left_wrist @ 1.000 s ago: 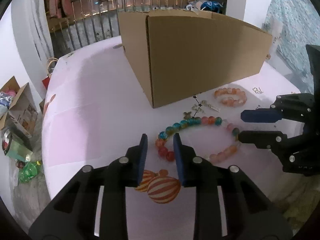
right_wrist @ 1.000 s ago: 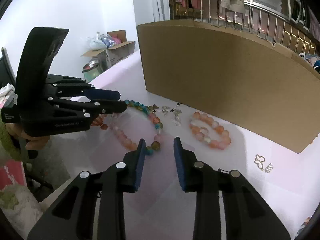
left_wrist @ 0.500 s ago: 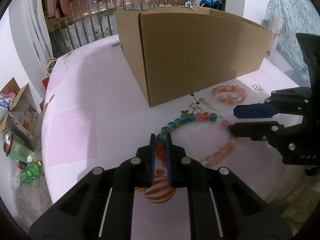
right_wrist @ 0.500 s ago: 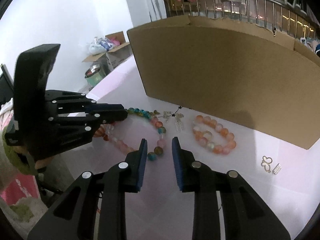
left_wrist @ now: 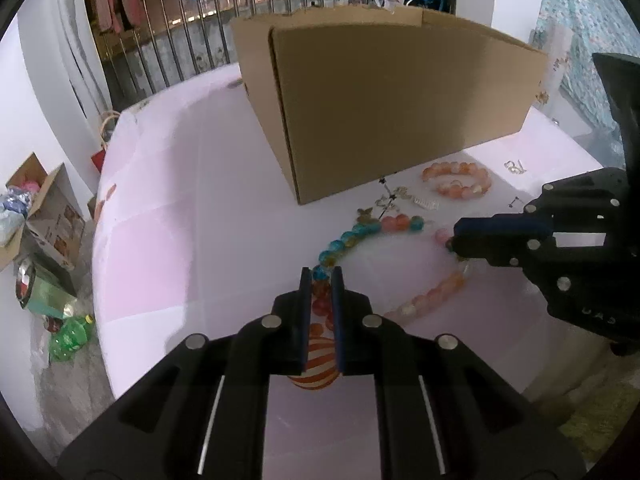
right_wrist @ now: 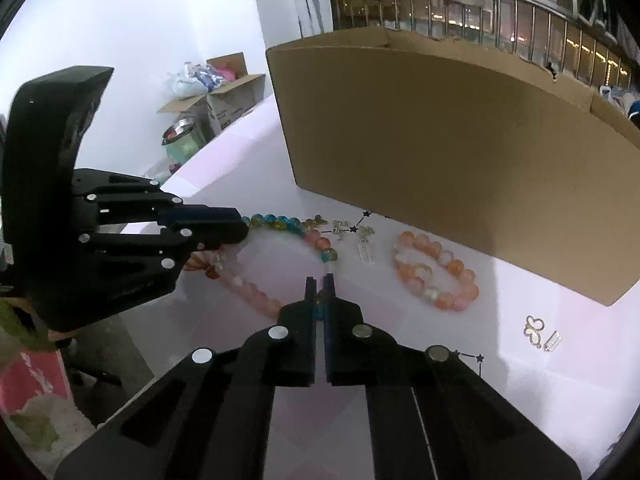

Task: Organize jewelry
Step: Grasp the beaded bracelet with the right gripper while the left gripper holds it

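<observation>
The table (left_wrist: 168, 216), covered in pale pink, fills both views; its rounded edge drops away at 8 o'clock in the left wrist view, with bare surface running from 9 to 11 o'clock. The cardboard box (left_wrist: 392, 112) stands at 12 o'clock, its inside hidden from both cameras. Its near wall leaves only a narrow strip of table for the jewelry.

The long bead necklace (left_wrist: 360, 232) lies as an open loop between the two tools. The left gripper (left_wrist: 321, 276) is nearly closed, its fingers pinching the red and teal beads at the loop's left end; the beads between the pads are partly covered. The right gripper (right_wrist: 320, 284) has come down to almost fully closed on a teal bead at the loop's near side, most of the bead hidden by the fingers. In the left wrist view that same tool enters from 3 o'clock and masks the strand there.

The peach bracelet (right_wrist: 436, 276) lies apart at 1 o'clock in the right wrist view, just before the box. Small silver charms (right_wrist: 360, 240) sit between it and the necklace, too fine to make out. Only the right wrist view shows the butterfly clip (right_wrist: 534, 330) at 4 o'clock clearly. Only the left wrist view shows a striped orange print (left_wrist: 318, 364) under its fingers.
</observation>
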